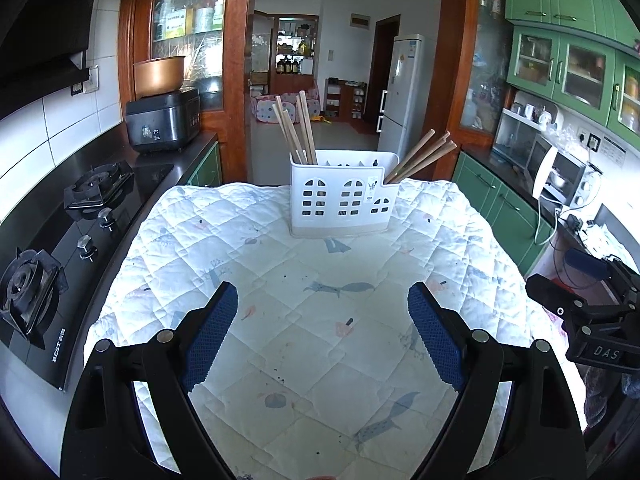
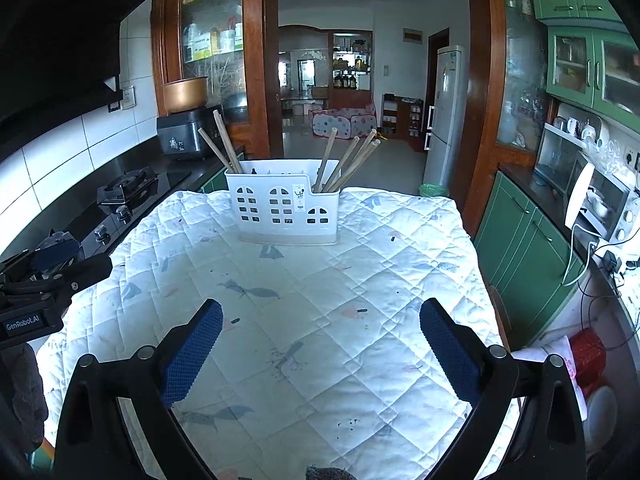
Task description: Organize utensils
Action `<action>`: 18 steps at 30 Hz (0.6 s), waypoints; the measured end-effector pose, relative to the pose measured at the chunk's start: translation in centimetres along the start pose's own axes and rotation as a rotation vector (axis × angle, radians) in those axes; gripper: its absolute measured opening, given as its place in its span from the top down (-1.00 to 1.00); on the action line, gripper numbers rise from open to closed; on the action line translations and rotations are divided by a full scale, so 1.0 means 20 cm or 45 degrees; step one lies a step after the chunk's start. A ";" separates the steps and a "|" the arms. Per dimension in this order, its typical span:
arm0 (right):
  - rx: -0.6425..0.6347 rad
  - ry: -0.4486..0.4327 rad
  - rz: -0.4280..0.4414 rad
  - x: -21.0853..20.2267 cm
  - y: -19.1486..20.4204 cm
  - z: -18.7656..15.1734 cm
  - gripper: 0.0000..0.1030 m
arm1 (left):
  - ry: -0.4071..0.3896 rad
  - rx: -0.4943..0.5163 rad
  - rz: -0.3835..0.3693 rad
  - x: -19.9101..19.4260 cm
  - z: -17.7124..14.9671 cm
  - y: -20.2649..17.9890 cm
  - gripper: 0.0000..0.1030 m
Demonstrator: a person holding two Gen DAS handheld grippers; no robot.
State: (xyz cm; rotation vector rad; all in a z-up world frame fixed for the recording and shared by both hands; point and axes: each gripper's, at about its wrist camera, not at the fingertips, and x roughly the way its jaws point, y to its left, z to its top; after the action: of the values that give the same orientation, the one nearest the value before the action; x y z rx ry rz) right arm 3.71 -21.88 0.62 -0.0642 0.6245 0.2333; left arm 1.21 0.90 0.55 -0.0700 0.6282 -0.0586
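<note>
A white slotted utensil holder (image 1: 343, 195) stands upright at the far side of the quilted table cover (image 1: 304, 320). Several wooden chopsticks (image 1: 296, 128) stand in its left compartment and several more (image 1: 424, 156) lean out of its right one. It also shows in the right wrist view (image 2: 282, 208), with chopsticks at left (image 2: 224, 140) and right (image 2: 346, 160). My left gripper (image 1: 323, 304) is open and empty, above the cover near its front. My right gripper (image 2: 322, 320) is open and empty too, beside the left one. The right gripper's body shows at the left view's right edge (image 1: 588, 312).
A black gas hob (image 1: 60, 240) and a rice cooker (image 1: 164, 120) line the counter to the left. Green cabinets (image 2: 520, 248) and a toaster oven (image 2: 600, 200) stand on the right. A doorway behind the holder opens to another room with a white fridge (image 2: 446, 116).
</note>
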 end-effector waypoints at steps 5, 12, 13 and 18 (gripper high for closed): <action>-0.010 0.002 0.003 0.00 0.01 0.00 -0.86 | 0.001 -0.003 0.006 -0.01 -0.01 0.00 -0.68; -0.014 0.004 0.005 0.01 0.02 0.00 -0.86 | 0.011 -0.009 0.018 0.00 -0.02 0.01 -0.68; -0.014 0.004 0.005 0.01 0.02 0.00 -0.86 | 0.014 -0.008 0.018 0.00 -0.02 0.01 -0.68; -0.017 0.000 0.008 0.01 0.02 0.00 -0.86 | 0.017 -0.008 0.023 0.01 -0.02 0.01 -0.68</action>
State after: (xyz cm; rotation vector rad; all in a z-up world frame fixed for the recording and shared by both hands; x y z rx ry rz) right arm 3.79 -21.35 0.44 -0.0749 0.6235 0.2439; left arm 1.08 1.12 0.15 -0.0697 0.6423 -0.0399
